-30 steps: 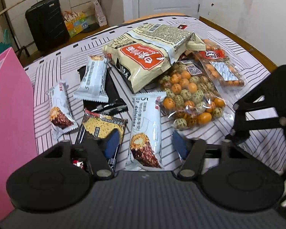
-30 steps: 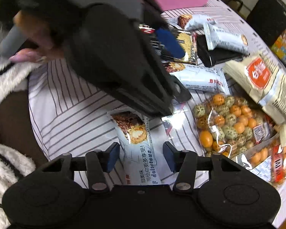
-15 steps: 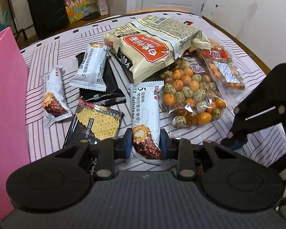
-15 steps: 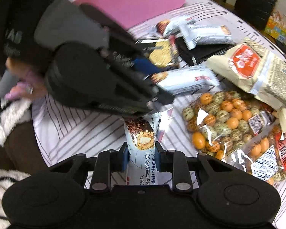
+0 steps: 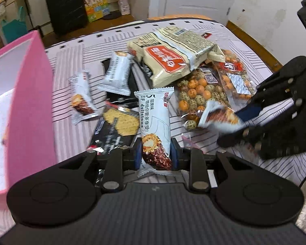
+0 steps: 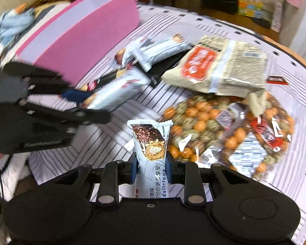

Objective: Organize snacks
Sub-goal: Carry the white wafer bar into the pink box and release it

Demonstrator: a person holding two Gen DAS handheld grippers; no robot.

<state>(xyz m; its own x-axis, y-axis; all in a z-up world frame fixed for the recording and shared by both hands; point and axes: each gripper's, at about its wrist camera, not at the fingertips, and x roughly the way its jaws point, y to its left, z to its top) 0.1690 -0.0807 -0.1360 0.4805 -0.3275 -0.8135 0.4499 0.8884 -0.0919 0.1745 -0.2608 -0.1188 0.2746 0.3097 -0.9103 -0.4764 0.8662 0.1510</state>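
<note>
A: What is at the left of the left wrist view?

B: The pink box [image 5: 30, 106] fills the left edge, its top open and its white inside showing. Its right wall stands just beside a small wafer bar [image 5: 81, 100] that lies on the striped tablecloth [image 5: 71, 61]. There is only a narrow strip of cloth between them.

A: And in the middle?

B: The left gripper [image 5: 155, 155] is closed on a white wafer bar [image 5: 155, 122]. The blue pads press both sides of its lower, chocolate-picture end, and the bar points up the frame. Under it lies a dark cracker pack [image 5: 116, 126]. Above are another small white bar [image 5: 117, 73] and the big beige bag [image 5: 171, 55].

A: The right side?

B: A clear bag of orange and speckled balls [image 5: 195, 96], then the right gripper [image 5: 242, 114] coming in from the right edge with a second wafer bar [image 5: 216, 116]. It is blurred there, so I only think the packet is off the cloth.

A: Does the right wrist view help?

B: Yes. There the right gripper [image 6: 151, 163] clearly clamps the second wafer bar [image 6: 151, 153] near its middle. At left the left gripper [image 6: 81, 102] and its white wafer bar [image 6: 116, 94] are blurred, in front of the pink box [image 6: 85, 38]. This view shows the box's long side and free striped tablecloth [image 6: 104, 143] at lower centre. The bag of balls [image 6: 214, 126] spreads at right, close to the table's wooden rim [image 6: 295, 55], under the beige bag [image 6: 218, 67].
</note>
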